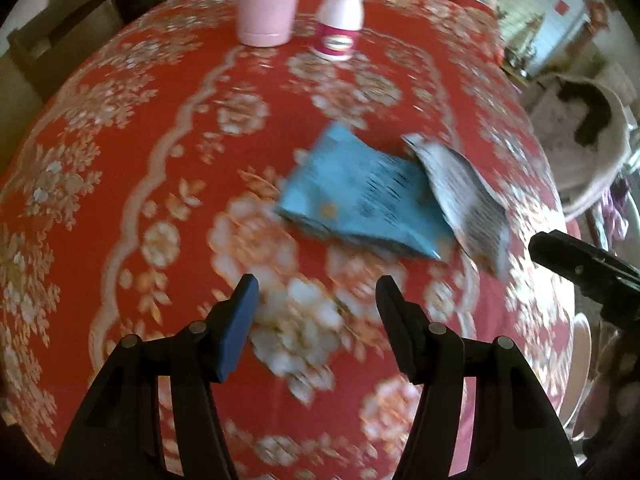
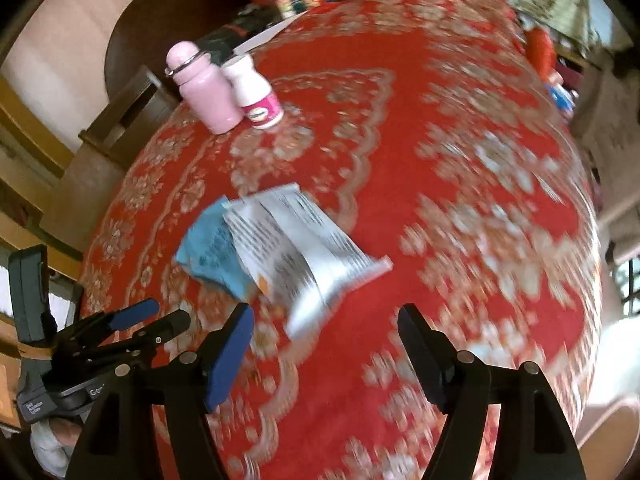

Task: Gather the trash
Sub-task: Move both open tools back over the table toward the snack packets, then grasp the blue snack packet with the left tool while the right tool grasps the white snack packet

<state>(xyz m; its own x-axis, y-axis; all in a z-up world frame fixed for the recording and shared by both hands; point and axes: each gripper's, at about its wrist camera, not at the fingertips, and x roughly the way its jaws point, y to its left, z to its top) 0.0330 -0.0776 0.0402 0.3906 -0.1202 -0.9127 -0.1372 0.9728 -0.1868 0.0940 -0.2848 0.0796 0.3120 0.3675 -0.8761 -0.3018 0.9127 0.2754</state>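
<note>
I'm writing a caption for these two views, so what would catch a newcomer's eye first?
The red floral tablecloth fills both views. Near its middle lie two crumpled wrappers, a blue printed wrapper and a silver-white printed wrapper overlapping it. At the far side, a pink metal bottle stands beside a white plastic bottle with a magenta label. Both hand-held grippers are empty, jaws apart.

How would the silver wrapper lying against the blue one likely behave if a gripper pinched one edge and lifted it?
The silver wrapper looks thin, creased and empty, so probably floppy and very light; it would likely droop from the pinched edge. Its glossy film may be slippery. It overlaps the blue wrapper, so that one might get dragged along on the red tablecloth.
</note>
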